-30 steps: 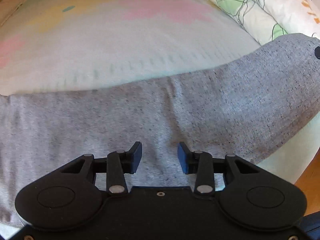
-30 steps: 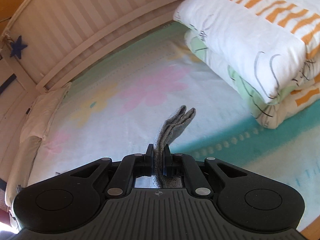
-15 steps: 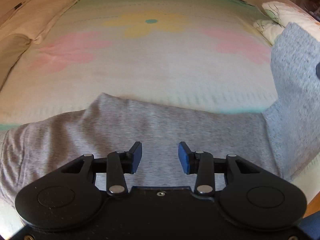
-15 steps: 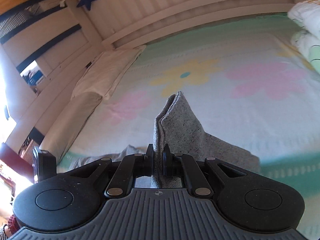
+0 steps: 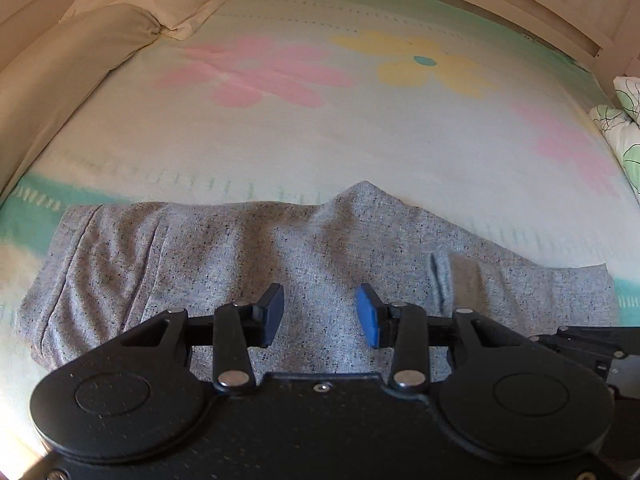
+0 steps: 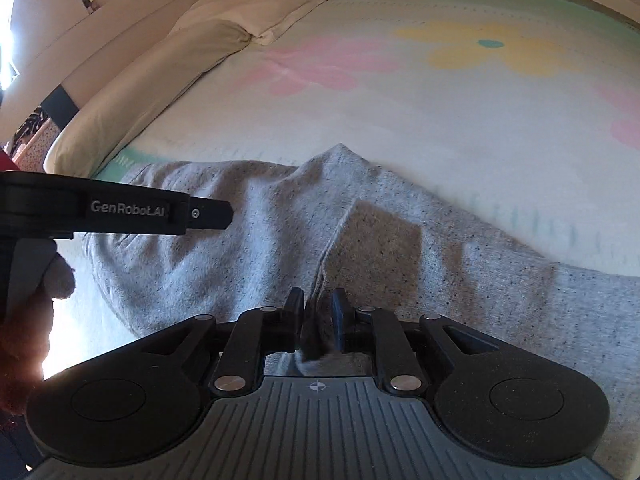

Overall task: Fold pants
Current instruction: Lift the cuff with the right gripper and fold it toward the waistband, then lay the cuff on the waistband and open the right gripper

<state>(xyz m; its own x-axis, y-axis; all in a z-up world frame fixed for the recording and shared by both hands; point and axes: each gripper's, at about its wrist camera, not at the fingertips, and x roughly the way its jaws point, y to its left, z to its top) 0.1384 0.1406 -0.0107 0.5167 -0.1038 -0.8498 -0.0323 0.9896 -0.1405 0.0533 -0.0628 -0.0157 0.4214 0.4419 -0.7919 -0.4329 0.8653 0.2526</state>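
Grey speckled pants (image 5: 240, 248) lie folded across the near side of the flowered bedsheet (image 5: 360, 128). The folded-over layer forms a peak at its far edge. My left gripper (image 5: 320, 312) hovers over the middle of the pants, open, with nothing between its blue pads. My right gripper (image 6: 318, 312) sits low over the top layer of the pants (image 6: 400, 248). Its jaws are opening, and a slack fold edge of the cloth stands between them without being pressed. The black housing of the left tool (image 6: 120, 210) and a hand (image 6: 24, 320) show at the left of the right wrist view.
Beige pillows (image 5: 80, 60) line the left side of the bed. A leaf-patterned pillow (image 5: 624, 132) lies at the right edge. A pale wooden bed rail (image 5: 540, 0) runs along the far side. Bare sheet stretches beyond the pants.
Both views have swung left across the bed. My right gripper carried the pant leg over and down onto the rest of the pants, and its jaws have widened. The left stayed open.
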